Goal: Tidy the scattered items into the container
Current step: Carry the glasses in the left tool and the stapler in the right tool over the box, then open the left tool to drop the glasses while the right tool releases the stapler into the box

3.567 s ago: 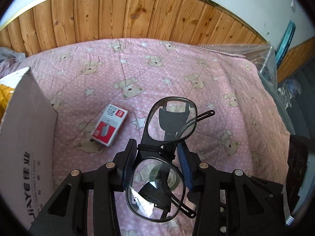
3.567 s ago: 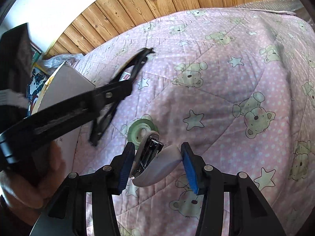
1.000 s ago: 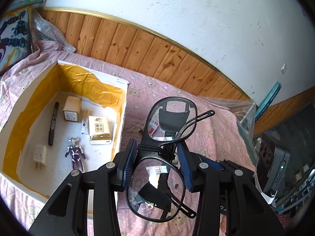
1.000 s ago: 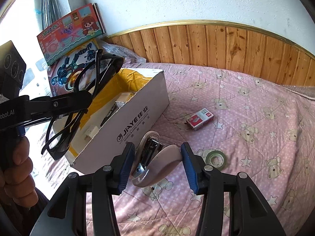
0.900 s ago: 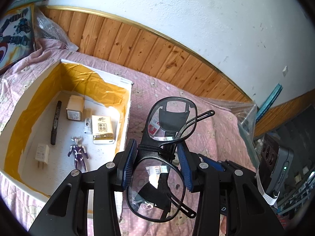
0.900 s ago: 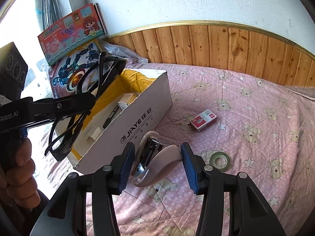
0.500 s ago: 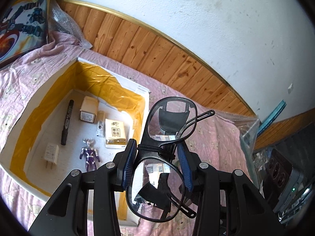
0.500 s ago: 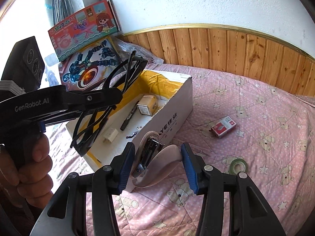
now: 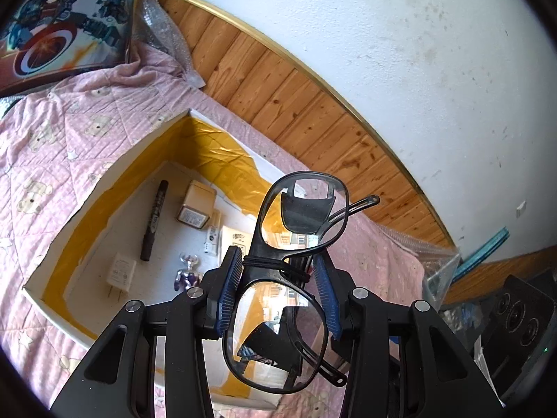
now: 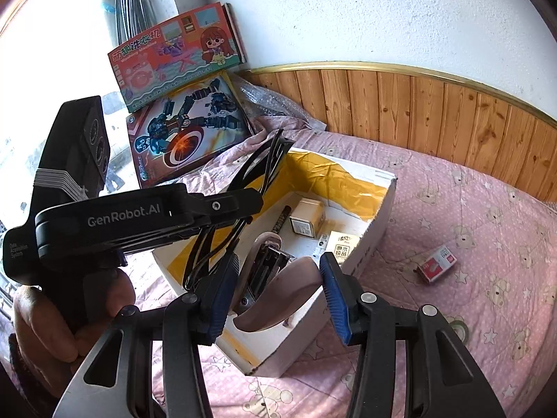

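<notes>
My left gripper [image 9: 278, 291] is shut on black-framed glasses [image 9: 299, 240] and holds them above the open white cardboard box [image 9: 115, 170] with yellow tape inside. My right gripper [image 10: 280, 284] is shut on a white stapler [image 10: 275, 285] and holds it over the near right part of the same box [image 10: 379, 223]. The left gripper with the glasses [image 10: 243, 188] shows in the right wrist view, over the box's left side. In the box lie a black marker [image 9: 153, 219], a small carton [image 9: 195, 202], a white charger [image 9: 120, 273] and a toy figure [image 9: 188, 277].
A red staple box [image 10: 439, 264] and a green tape roll [image 10: 459, 327] lie on the pink bear-print quilt right of the box. Toy boxes [image 10: 189, 125] lean against the wall behind it. Wooden panelling [image 10: 435, 108] runs along the back.
Both grippers have moved left from over the quilt to above the box, carrying the glasses and the stapler. The box interior now fills more of both views.
</notes>
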Motion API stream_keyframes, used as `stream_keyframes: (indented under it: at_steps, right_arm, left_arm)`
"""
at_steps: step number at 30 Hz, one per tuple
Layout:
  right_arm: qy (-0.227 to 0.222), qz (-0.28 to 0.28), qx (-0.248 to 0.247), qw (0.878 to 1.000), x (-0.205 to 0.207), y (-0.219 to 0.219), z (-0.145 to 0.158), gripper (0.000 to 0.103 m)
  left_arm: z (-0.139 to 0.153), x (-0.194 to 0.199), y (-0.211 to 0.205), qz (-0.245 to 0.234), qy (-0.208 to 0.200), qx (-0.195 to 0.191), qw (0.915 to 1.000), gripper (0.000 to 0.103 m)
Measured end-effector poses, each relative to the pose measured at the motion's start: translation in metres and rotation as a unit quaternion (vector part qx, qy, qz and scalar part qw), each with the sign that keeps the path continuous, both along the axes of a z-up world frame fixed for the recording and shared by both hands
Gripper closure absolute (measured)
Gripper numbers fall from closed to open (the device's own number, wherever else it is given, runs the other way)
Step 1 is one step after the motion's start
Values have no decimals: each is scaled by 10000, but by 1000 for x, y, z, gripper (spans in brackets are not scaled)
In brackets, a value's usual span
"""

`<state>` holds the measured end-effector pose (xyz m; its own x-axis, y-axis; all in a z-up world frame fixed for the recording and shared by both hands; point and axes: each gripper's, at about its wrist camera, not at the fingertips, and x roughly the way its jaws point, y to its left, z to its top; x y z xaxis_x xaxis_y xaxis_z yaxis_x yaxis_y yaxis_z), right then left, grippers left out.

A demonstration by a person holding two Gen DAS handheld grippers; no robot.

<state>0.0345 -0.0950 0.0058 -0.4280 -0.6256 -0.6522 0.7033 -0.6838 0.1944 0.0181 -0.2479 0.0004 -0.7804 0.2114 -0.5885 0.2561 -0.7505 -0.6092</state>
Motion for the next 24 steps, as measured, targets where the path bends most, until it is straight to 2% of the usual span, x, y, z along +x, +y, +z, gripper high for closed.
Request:
stream_keyframes:
  at_steps: [9, 14, 19, 24]
  right_arm:
    - [50, 73, 195, 9998, -9, -28, 5, 53]
    - [57, 169, 439, 9989, -18, -47, -4, 53]
    - [-83, 557, 1030, 9931, -26, -67, -33, 53]
    - [84, 987, 1775, 9791, -22, -77, -63, 53]
  left_arm:
    - [-12, 11, -45, 476, -66, 394, 9981, 59]
    - [-30, 8, -62, 624, -212, 790, 9947, 59]
    - [-52, -5, -66, 600, -492, 1134, 9905, 59]
    - [-74, -19, -65, 606, -778, 1508, 9836, 59]
